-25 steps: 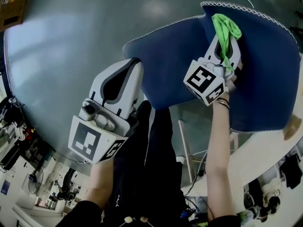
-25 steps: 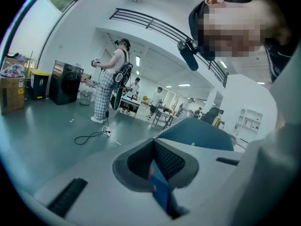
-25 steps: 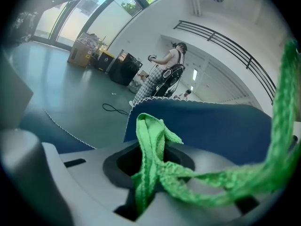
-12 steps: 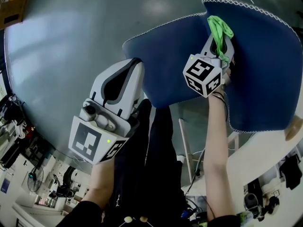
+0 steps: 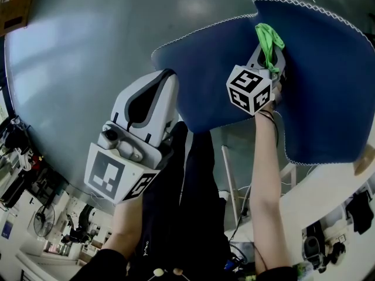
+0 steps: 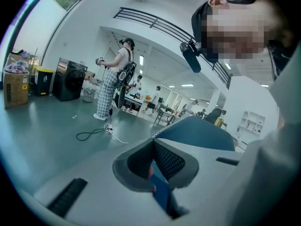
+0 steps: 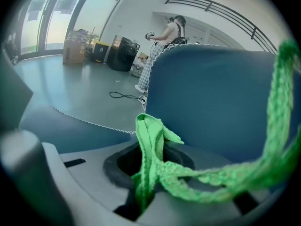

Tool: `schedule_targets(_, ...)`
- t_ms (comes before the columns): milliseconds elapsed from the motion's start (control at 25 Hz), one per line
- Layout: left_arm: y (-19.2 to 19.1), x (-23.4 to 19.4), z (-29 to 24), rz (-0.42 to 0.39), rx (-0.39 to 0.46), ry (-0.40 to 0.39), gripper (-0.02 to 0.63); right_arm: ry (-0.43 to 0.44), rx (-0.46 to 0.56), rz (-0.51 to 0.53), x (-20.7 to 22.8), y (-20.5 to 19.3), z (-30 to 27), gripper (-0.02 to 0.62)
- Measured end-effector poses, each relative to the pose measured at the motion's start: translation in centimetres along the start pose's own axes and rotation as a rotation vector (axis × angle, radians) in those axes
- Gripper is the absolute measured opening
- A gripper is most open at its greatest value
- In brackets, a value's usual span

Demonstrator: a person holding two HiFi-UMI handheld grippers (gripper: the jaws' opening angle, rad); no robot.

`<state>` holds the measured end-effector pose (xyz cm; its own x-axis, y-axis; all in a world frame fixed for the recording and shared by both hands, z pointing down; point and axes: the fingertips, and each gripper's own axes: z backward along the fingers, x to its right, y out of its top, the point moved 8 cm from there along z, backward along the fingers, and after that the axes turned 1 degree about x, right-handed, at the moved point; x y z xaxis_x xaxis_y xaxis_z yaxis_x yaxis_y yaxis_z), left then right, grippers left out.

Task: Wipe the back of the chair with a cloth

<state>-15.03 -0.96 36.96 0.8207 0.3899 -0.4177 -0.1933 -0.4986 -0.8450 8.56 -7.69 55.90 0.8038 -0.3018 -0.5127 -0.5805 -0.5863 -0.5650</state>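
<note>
Cloth (image 5: 268, 38), head view: green, at right gripper (image 5: 266, 54) tip, against chair back (image 5: 328, 86) near top edge
Left gripper (image 5: 166, 78): tip at chair back's left corner
Left gripper view: jaws closed, blue strip between
Right gripper view: jaws clamped on cloth (image 7: 150, 145), chair back (image 7: 221, 102) just ahead

Your bright green cloth (image 5: 268, 38) shows against the dark blue chair back (image 5: 328, 92) edged in white stitching, and your left gripper (image 5: 168, 76) and right gripper (image 5: 270, 56) are pale grey with black-and-white square patterns.
</note>
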Motion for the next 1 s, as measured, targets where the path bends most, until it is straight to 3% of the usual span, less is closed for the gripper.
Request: schedule_targets(1000,-0.8,-0.8,1.0,0.007,-0.012,0.005,0.002,0.073,-0.152,-0.019,-2.2,-4.5,-2.8,0.044)
